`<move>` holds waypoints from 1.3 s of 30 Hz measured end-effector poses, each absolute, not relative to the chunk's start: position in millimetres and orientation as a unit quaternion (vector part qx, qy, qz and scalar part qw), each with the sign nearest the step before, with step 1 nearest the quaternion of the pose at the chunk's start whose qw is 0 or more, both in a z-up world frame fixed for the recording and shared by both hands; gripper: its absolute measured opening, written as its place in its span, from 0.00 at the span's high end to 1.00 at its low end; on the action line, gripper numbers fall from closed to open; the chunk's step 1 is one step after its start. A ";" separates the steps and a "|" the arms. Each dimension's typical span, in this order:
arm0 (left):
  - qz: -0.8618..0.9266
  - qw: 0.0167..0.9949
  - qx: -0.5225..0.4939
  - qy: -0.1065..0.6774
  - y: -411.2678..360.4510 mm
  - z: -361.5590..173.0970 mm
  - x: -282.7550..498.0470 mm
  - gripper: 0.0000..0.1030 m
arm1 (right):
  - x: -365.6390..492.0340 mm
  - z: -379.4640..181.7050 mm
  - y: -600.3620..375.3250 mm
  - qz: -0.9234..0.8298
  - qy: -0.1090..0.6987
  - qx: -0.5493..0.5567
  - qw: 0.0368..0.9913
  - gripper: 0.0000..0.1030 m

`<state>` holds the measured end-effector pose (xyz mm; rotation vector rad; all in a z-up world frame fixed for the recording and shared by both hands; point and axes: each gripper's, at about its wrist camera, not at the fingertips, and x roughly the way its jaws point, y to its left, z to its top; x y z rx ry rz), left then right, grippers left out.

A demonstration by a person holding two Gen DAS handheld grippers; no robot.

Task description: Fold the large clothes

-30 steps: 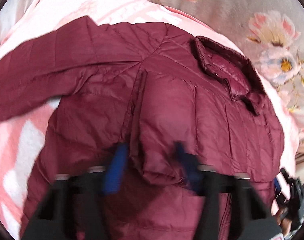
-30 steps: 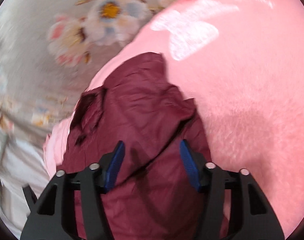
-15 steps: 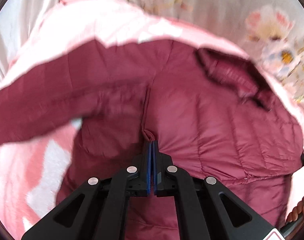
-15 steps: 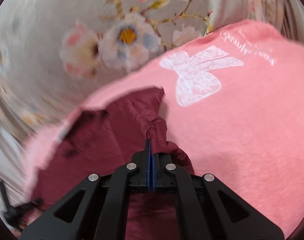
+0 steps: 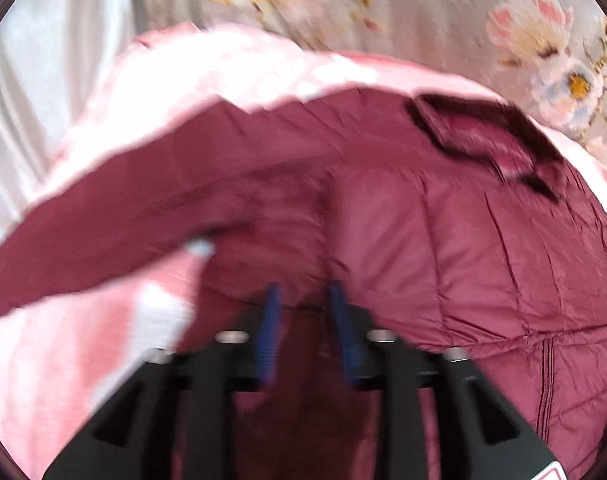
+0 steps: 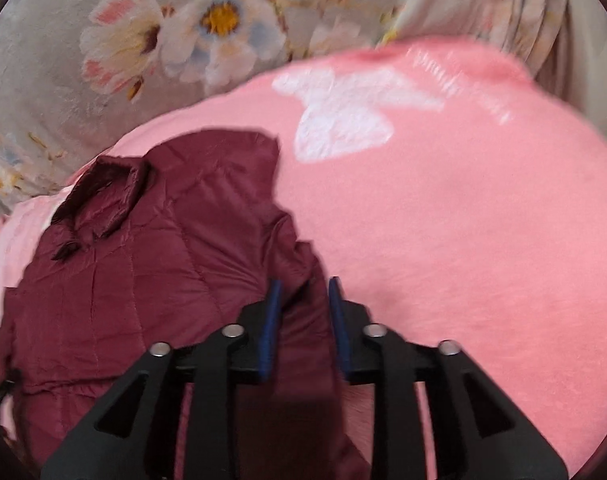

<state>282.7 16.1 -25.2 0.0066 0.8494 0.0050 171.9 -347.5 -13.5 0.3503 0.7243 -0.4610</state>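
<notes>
Both grippers, left [image 5: 303, 304] and right [image 6: 303, 300], newly spread over maroon jacket [image 6: 143, 272]

Two fisheye cameras, one on each gripper, look forward along the blue fingers and down at close range onto a maroon jacket [image 5: 443, 240] spread on a pink blanket [image 6: 463, 220]. The left wrist view sits low over the garment's body, facing its collar [image 5: 487, 136] at upper right, with one sleeve [image 5: 115, 236] stretching left. The right wrist view sits at the jacket's opposite edge, the collar [image 6: 103, 196] at its left. Both views share the jacket, the collar, the blanket and the floral fabric [image 6: 151, 40] beyond.
</notes>
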 end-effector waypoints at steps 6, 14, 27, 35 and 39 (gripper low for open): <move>-0.070 0.922 0.013 0.380 -36.3 18.8 278.9 0.51 | 201.8 17.7 -248.5 -0.089 0.341 0.088 0.932 0.79; -0.083 0.892 0.043 0.442 -98.1 -50.2 301.3 0.49 | 240.5 -52.9 -205.7 -0.050 0.422 0.089 0.901 0.90; -0.068 0.904 0.058 0.418 -100.6 -65.1 292.2 0.44 | 241.8 -62.2 -199.5 -0.056 0.426 0.077 0.900 0.90; -0.065 0.905 0.064 0.415 -102.8 -65.4 292.8 0.43 | 242.3 -63.4 -200.1 -0.053 0.425 0.081 0.900 0.90; -0.063 0.905 0.062 0.415 -102.8 -64.8 292.8 0.40 | 242.9 -63.7 -201.2 -0.052 0.425 0.085 0.900 0.90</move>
